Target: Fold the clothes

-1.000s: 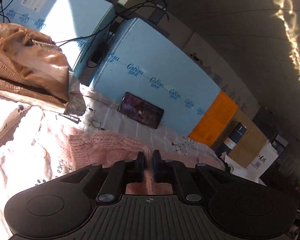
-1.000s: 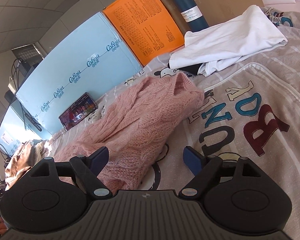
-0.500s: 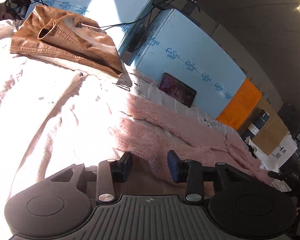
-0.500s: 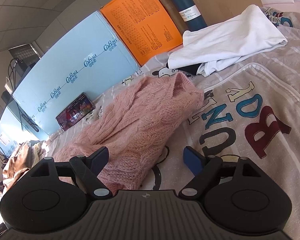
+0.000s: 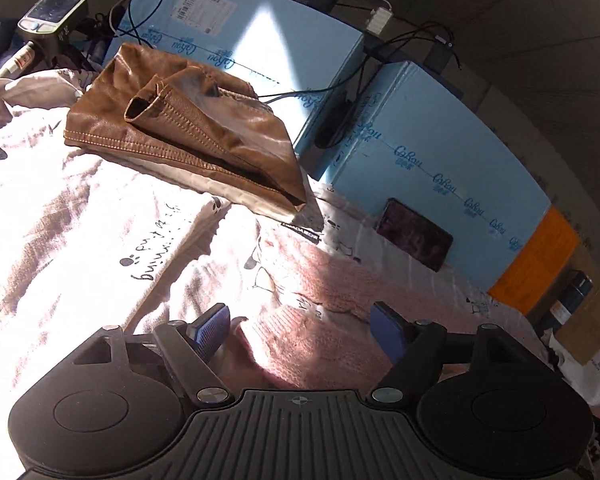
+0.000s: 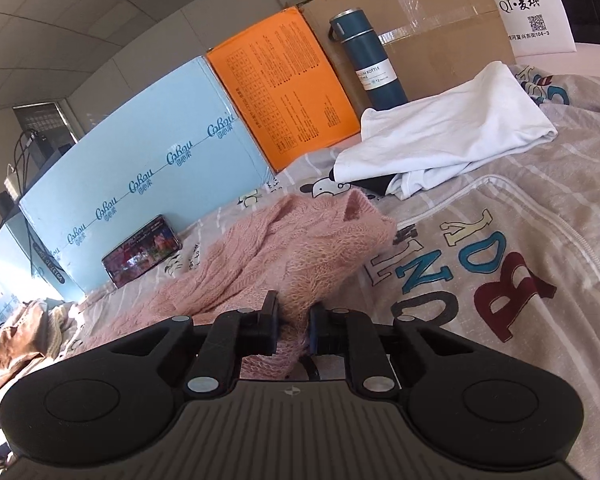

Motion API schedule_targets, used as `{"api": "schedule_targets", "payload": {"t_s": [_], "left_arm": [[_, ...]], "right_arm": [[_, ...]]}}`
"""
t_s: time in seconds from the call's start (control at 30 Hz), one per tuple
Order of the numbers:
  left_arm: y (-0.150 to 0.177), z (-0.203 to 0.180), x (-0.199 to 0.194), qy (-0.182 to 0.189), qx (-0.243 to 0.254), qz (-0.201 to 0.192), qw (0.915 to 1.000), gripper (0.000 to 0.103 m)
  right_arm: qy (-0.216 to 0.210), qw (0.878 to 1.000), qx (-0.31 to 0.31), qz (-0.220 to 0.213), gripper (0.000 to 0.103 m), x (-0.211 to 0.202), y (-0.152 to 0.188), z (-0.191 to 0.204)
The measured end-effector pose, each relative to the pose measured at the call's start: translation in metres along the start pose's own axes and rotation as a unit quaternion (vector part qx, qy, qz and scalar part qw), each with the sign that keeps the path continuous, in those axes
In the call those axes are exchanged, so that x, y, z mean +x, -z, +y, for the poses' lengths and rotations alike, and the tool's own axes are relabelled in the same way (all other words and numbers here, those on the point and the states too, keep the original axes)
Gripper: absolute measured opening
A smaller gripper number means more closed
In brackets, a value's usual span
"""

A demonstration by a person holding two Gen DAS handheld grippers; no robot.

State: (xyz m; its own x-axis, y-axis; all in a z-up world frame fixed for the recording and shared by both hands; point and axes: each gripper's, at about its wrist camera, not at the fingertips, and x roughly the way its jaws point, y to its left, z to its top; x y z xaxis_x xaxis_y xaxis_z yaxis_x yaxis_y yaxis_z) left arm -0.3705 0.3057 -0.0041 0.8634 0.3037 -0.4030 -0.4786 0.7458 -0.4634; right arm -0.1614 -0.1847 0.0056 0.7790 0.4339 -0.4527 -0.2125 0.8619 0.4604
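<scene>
A pink knitted sweater (image 6: 300, 252) lies crumpled on the printed bedspread (image 6: 500, 280). My right gripper (image 6: 293, 320) is closing on its near edge, and a fold of pink knit is pinched between the dark pads. In the left wrist view the same pink sweater (image 5: 320, 320) lies just ahead of my left gripper (image 5: 300, 326). The left jaws are opening wide, and a bunched end of the sweater sits between the blue pads (image 5: 212, 326) without being pressed.
A brown leather jacket (image 5: 188, 132) lies folded at the back left. A white garment (image 6: 440, 144) lies at the back right. Blue boxes (image 6: 140, 168), an orange box (image 6: 288, 92), a cardboard box (image 6: 440, 40), a teal bottle (image 6: 368, 60) and a phone (image 6: 142, 250) line the far edge.
My left gripper went from shut to wide open and swung left and down over the sweater's end. My right gripper went from open to shut on the sweater's near edge.
</scene>
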Motion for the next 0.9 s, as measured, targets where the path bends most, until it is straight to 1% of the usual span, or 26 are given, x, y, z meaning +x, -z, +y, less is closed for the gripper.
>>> {"api": "schedule_targets", "payload": {"t_s": [0.03, 0.07, 0.1, 0.13, 0.17, 0.27, 0.33, 0.37, 0.4, 0.47, 0.53, 0.6, 0.63, 0.7, 0.73, 0.77, 0.8, 0.83, 0.87, 0.9], "left_arm": [[-0.004, 0.003, -0.001, -0.013, 0.002, -0.007, 0.9999, 0.079], [-0.009, 0.006, -0.001, -0.021, -0.003, -0.011, 0.9997, 0.08], [-0.014, 0.01, 0.0, -0.029, -0.009, -0.015, 0.9994, 0.08], [-0.019, 0.013, 0.0, -0.036, -0.014, -0.018, 0.9991, 0.08], [-0.023, 0.015, 0.001, -0.04, -0.016, -0.021, 0.9989, 0.08], [-0.036, 0.014, 0.01, -0.044, -0.008, -0.026, 0.9987, 0.08], [-0.043, 0.01, 0.023, -0.038, 0.001, -0.021, 0.999, 0.081], [-0.046, 0.006, 0.032, -0.034, 0.007, -0.016, 0.9993, 0.081], [-0.048, 0.002, 0.043, -0.03, 0.017, -0.007, 0.9994, 0.081], [-0.052, -0.006, 0.064, -0.03, 0.039, 0.018, 0.9986, 0.081], [-0.053, -0.015, 0.089, -0.042, 0.058, 0.055, 0.9959, 0.081], [-0.051, -0.024, 0.107, -0.044, 0.079, 0.084, 0.9924, 0.081], [-0.048, -0.029, 0.112, -0.051, 0.1, 0.08, 0.9904, 0.084], [-0.043, -0.04, 0.118, -0.063, 0.139, 0.083, 0.9848, 0.084], [-0.038, -0.047, 0.12, -0.059, 0.165, 0.086, 0.9807, 0.082], [-0.036, -0.052, 0.12, -0.047, 0.182, 0.089, 0.9781, 0.077], [-0.034, -0.056, 0.12, -0.028, 0.195, 0.092, 0.976, 0.067], [-0.033, -0.06, 0.119, -0.01, 0.208, 0.095, 0.9734, 0.034], [-0.031, -0.063, 0.119, 0.004, 0.218, 0.098, 0.9711, 0.016], [-0.03, -0.067, 0.118, 0.017, 0.227, 0.099, 0.9686, 0.013]], "right_arm": [[0.016, 1.0, -0.01, 0.014, 0.018, 0.004, 0.001, 0.0], [0.031, 0.999, -0.02, 0.028, 0.032, 0.007, 0.002, -0.001], [0.046, 0.998, -0.028, 0.037, 0.047, 0.01, 0.004, -0.001], [0.056, 0.997, -0.031, 0.034, 0.048, 0.01, 0.003, -0.003], [0.056, 0.998, -0.03, 0.027, 0.049, 0.009, 0.001, -0.005], [0.078, 0.996, -0.034, -0.011, 0.063, 0.006, -0.014, -0.004], [0.089, 0.994, -0.052, -0.034, 0.064, 0.008, -0.027, 0.001], [0.084, 0.994, -0.064, -0.041, 0.066, 0.012, -0.035, 0.005], [0.076, 0.993, -0.074, -0.046, 0.069, 0.017, -0.042, 0.008], [0.062, 0.993, -0.09, -0.047, 0.073, 0.032, -0.057, 0.016], [0.054, 0.993, -0.098, -0.037, 0.074, 0.05, -0.069, 0.025], [0.044, 0.993, -0.105, -0.019, 0.076, 0.075, -0.082, 0.036], [0.039, 0.993, -0.11, -0.01, 0.076, 0.088, -0.088, 0.041], [0.031, 0.992, -0.124, 0.013, 0.079, 0.115, -0.099, 0.051], [0.03, 0.99, -0.133, 0.027, 0.08, 0.13, -0.103, 0.055], [0.033, 0.988, -0.142, 0.042, 0.083, 0.146, -0.104, 0.059], [0.036, 0.986, -0.152, 0.056, 0.086, 0.162, -0.104, 0.063], [0.042, 0.984, -0.159, 0.07, 0.086, 0.177, -0.104, 0.065], [0.054, 0.982, -0.161, 0.085, 0.086, 0.193, -0.101, 0.065], [0.064, 0.98, -0.161, 0.1, 0.086, 0.208, -0.098, 0.064]]}}
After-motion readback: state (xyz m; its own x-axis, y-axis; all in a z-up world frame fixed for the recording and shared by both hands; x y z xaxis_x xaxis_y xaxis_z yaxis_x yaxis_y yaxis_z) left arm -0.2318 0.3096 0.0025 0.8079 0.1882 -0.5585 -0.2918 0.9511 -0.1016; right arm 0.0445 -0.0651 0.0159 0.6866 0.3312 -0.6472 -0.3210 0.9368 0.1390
